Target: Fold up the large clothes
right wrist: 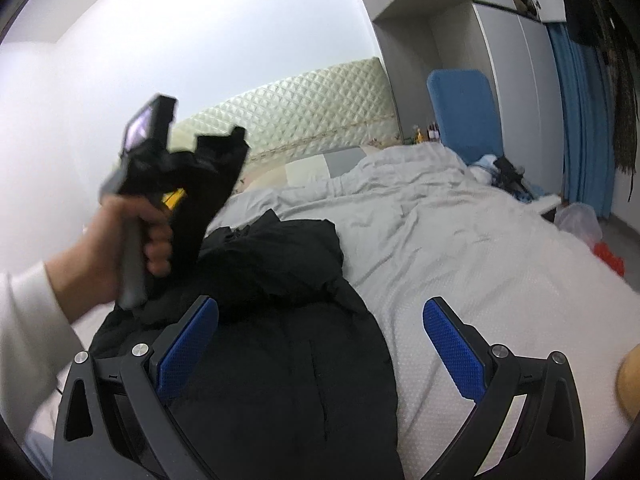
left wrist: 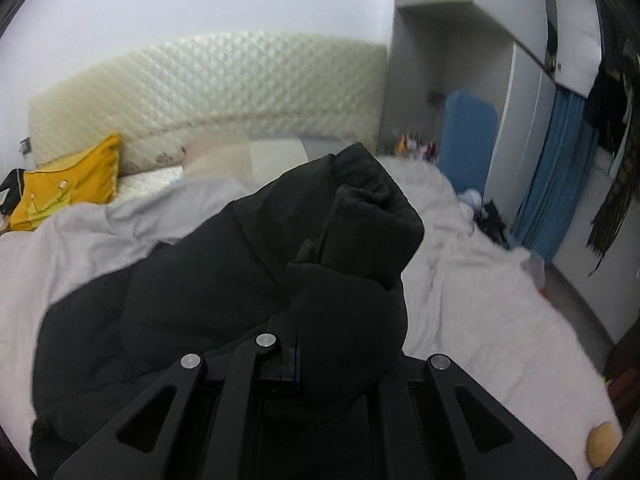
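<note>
A large black padded jacket [right wrist: 288, 344] lies on the bed's grey-white duvet [right wrist: 460, 240]. In the left wrist view my left gripper [left wrist: 320, 320] is shut on a sleeve of the black jacket [left wrist: 360, 232] and holds it lifted, the cuff bunched above the fingers, which the fabric hides. In the right wrist view the left gripper [right wrist: 224, 148] is raised at the upper left in the person's hand, the sleeve hanging from it. My right gripper [right wrist: 320, 344] is open and empty, its blue pads [right wrist: 452, 352] spread over the jacket's body.
A cream quilted headboard [left wrist: 208, 84] and yellow pillow [left wrist: 68, 184] are at the bed's head. A blue board [right wrist: 464, 112], grey wardrobe [right wrist: 512, 80], blue curtain [right wrist: 580, 120] and floor clutter [right wrist: 580, 220] are to the right of the bed.
</note>
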The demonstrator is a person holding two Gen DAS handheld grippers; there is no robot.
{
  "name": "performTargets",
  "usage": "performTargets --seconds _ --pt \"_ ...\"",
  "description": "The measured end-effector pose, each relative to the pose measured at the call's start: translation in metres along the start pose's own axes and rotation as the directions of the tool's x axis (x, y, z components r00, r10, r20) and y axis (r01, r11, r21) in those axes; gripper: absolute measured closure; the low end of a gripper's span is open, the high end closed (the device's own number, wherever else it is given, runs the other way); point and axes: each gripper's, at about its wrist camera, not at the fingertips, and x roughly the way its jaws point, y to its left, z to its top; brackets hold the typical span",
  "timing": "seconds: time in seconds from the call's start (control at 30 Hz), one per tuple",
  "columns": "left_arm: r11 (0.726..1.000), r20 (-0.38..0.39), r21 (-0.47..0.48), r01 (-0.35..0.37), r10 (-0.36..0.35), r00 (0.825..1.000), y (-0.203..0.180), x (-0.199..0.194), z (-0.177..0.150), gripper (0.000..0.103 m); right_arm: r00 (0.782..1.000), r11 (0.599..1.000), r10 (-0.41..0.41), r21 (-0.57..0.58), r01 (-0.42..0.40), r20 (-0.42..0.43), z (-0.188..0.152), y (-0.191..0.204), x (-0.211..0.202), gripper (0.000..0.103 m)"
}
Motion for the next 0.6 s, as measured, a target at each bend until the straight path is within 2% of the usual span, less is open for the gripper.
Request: performTargets --seconds 0.2,0.33,0.43,0.6 --pt "1.0 -0.085 0.027 -0.006 0.008 0.996 0.003 0.067 -0.034 0.096 1.0 0.999 0.004 0.037 -0.004 -0.018 -0.002 -0.012 0.015 0.0" --pt "1.0 -0.163 0.025 -0.015 0.019 0.986 0.004 0.104 -0.053 0.095 1.0 0.999 0.006 0.045 -0.005 -0.022 -0.002 -0.015 0.022 0.0" --pt "0.999 -0.176 0.032 -0.028 0.033 0.984 0.003 0.12 -0.059 0.093 1.0 0.999 0.004 0.046 -0.003 -0.03 -0.003 -0.016 0.026 0.0" --pt "0.997 -0.192 0.069 -0.046 0.058 0.98 0.0 0.121 -0.057 0.093 0.999 0.999 -0.01 0.053 0.012 -0.045 -0.005 -0.019 0.033 0.0"
